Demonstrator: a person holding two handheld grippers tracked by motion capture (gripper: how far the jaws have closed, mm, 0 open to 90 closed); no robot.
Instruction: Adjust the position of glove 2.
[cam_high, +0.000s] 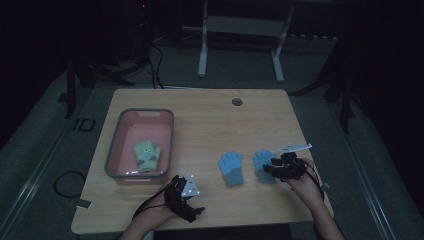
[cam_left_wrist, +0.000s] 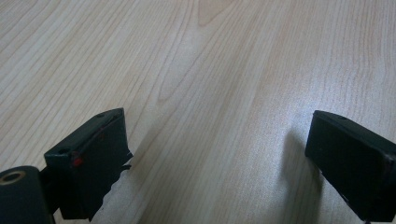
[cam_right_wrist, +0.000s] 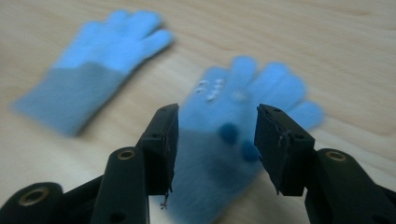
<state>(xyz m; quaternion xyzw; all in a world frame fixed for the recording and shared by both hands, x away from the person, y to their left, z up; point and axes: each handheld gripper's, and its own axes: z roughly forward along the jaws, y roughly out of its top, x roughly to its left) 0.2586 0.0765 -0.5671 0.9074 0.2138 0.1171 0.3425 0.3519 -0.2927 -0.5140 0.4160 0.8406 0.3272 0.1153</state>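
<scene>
Two light blue gloves lie flat on the wooden table (cam_high: 210, 125), fingers pointing away from me. My right gripper (cam_high: 267, 169) hovers over the cuff end of the right-hand blue glove (cam_high: 261, 162). In the right gripper view its jaws (cam_right_wrist: 217, 126) stand apart above that glove (cam_right_wrist: 233, 102), which has dark dots and small white marks; the pads do not press on it. The other blue glove (cam_right_wrist: 107, 51) (cam_high: 231, 167) lies to its left. My left gripper (cam_high: 196, 214) rests near the table's front edge, open (cam_left_wrist: 219, 140) over bare wood.
A pink bin with a grey rim (cam_high: 114, 145) stands on the left of the table and holds a yellow-green glove (cam_high: 146, 155). A round cable hole (cam_high: 237, 102) sits near the far edge. White desk legs (cam_high: 202, 50) stand on the floor beyond.
</scene>
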